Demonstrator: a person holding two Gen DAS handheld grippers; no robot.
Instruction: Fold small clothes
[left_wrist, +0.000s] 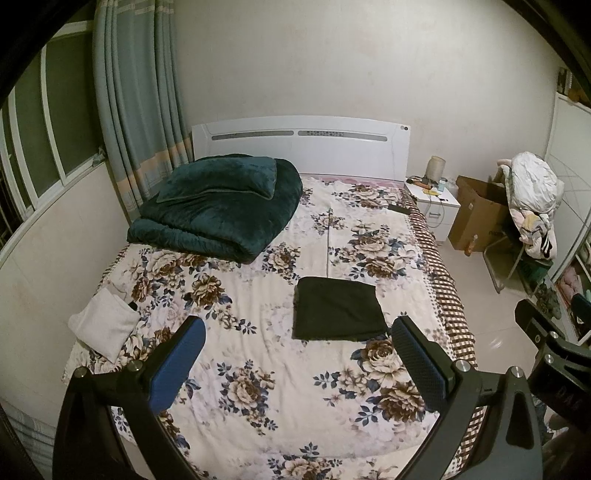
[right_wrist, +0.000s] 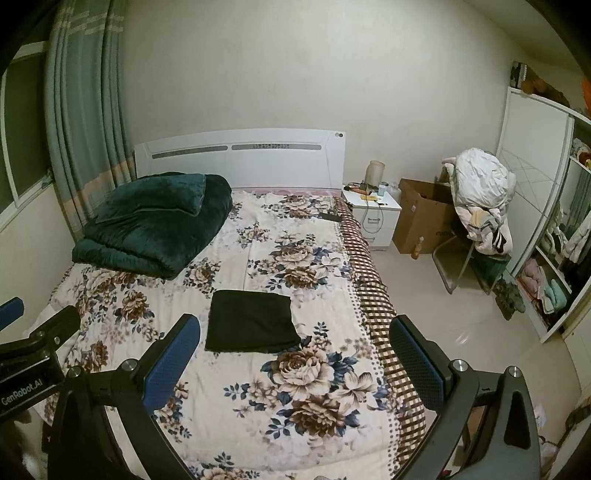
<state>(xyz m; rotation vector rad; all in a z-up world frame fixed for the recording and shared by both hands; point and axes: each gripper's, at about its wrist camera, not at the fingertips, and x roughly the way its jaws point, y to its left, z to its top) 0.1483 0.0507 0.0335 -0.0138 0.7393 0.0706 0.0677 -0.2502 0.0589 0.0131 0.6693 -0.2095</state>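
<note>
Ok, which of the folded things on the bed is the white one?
The small white cloth near the bed's left edge. The black garment lies mid-bed, and the big green blanket is up by the headboard.

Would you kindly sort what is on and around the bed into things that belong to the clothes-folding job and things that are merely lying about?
Belongs to the job:
- folded black garment on the bedspread
- folded white garment near the bed's left edge
- left gripper and right gripper, both open and empty

Just lying about:
- dark green quilt
- bedside table
- cardboard box
- chair piled with clothes
</note>
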